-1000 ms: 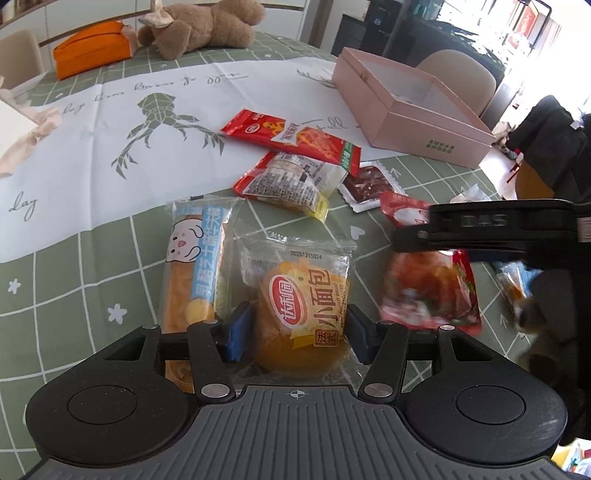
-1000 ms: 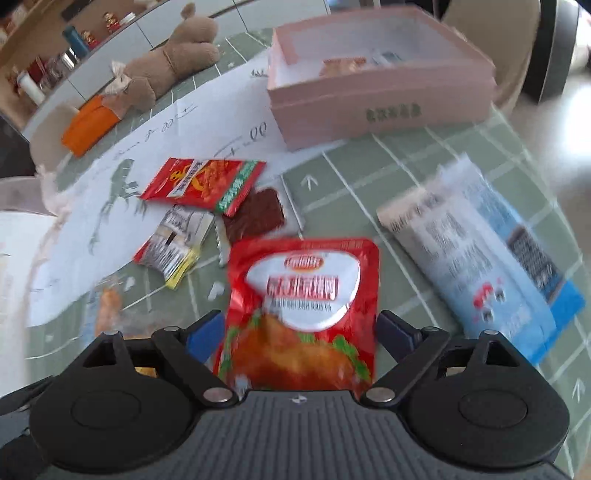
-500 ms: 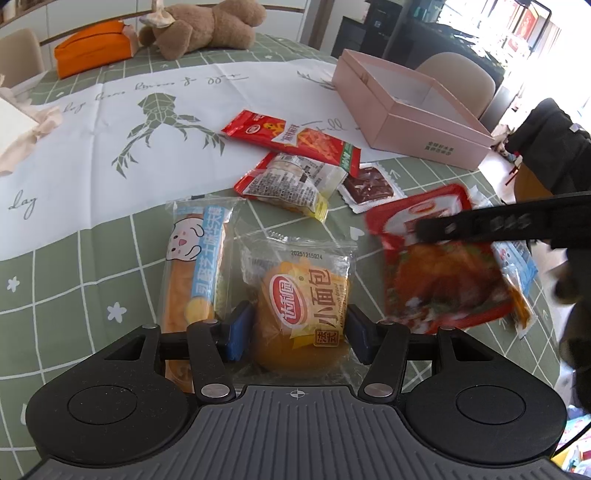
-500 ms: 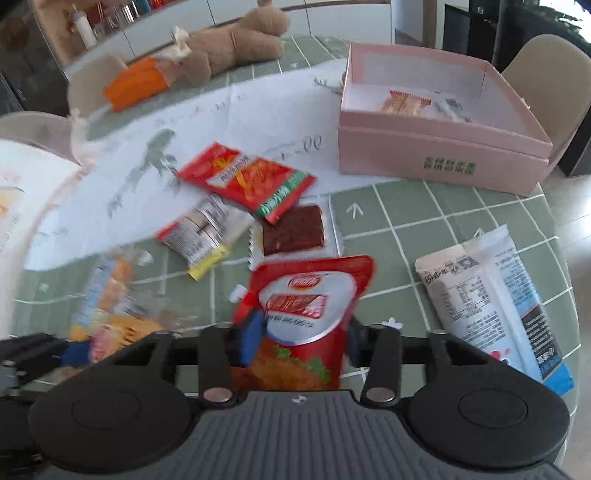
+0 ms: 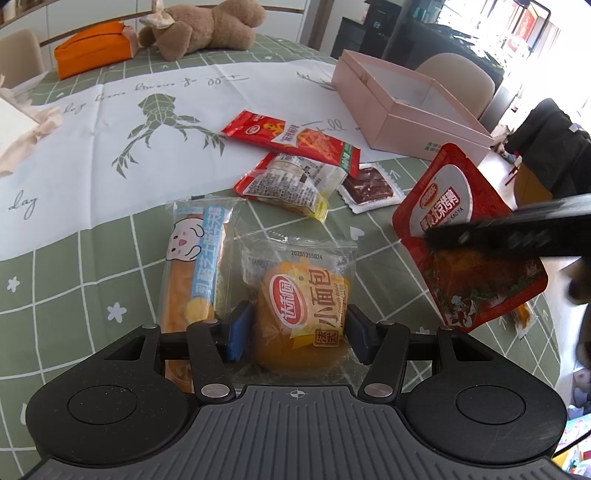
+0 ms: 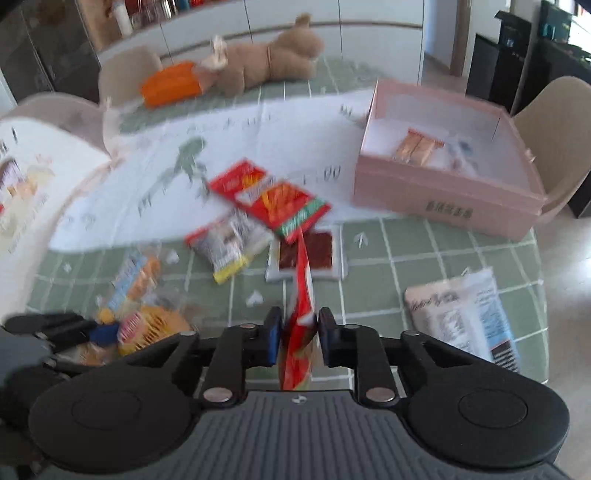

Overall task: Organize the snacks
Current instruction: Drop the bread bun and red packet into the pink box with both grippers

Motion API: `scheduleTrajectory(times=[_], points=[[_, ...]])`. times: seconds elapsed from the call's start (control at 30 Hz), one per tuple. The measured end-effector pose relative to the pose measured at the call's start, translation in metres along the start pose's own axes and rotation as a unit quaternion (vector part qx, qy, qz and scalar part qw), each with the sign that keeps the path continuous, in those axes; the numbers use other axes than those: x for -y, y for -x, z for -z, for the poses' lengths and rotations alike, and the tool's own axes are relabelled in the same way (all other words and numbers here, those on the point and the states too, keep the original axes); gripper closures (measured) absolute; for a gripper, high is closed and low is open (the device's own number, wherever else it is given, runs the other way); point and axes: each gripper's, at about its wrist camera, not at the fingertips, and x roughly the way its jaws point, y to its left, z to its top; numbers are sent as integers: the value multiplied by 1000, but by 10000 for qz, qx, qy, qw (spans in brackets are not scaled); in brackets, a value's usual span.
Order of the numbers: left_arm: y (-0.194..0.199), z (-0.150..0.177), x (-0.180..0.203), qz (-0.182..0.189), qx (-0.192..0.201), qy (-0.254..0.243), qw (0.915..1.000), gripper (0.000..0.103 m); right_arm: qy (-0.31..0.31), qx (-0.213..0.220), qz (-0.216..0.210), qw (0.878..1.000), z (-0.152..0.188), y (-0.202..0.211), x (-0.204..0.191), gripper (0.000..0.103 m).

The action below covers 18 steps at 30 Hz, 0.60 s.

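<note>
My left gripper [image 5: 298, 330] is low over the green checked cloth, shut on a small bread packet [image 5: 303, 295] with a yellow bun inside; its blue pads press both sides. My right gripper [image 6: 298, 332] holds a red pouch [image 6: 302, 284] clear of the table, seen edge-on between the pads, and its jaws are still closing. In the left wrist view that red pouch [image 5: 450, 206] hangs tilted at the right under a black finger [image 5: 517, 232]. The open pink box [image 6: 443, 199] stands at the back right with a few snacks inside.
Loose on the cloth lie a long bunny cake packet [image 5: 195, 266], a red strip packet [image 5: 295, 138], a labelled packet [image 5: 291, 181], a dark sachet [image 5: 369, 184] and a blue-white bag [image 6: 469, 314]. A teddy bear [image 5: 207, 26] and orange pouch [image 5: 92, 48] sit at the far edge.
The right gripper closed on the red pouch, lifted it off the cloth and rolled, so the pouch now stands on edge. The left gripper and bread packet stayed put.
</note>
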Motion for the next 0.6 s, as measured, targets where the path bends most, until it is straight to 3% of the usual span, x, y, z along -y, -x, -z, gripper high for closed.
scheduleTrajectory(times=[0.17, 0.37, 0.6], points=[[0, -1, 1, -19, -16, -6, 10000, 43, -337, -281, 57, 9990, 4, -18, 8, 81], [-1, -2, 1, -29, -26, 56, 10000, 43, -473, 141, -79, 9988, 0, 30, 23, 81], [-2, -4, 0, -23, -33, 90, 10000, 44, -1000, 490, 156, 9937, -4, 70, 68, 81]])
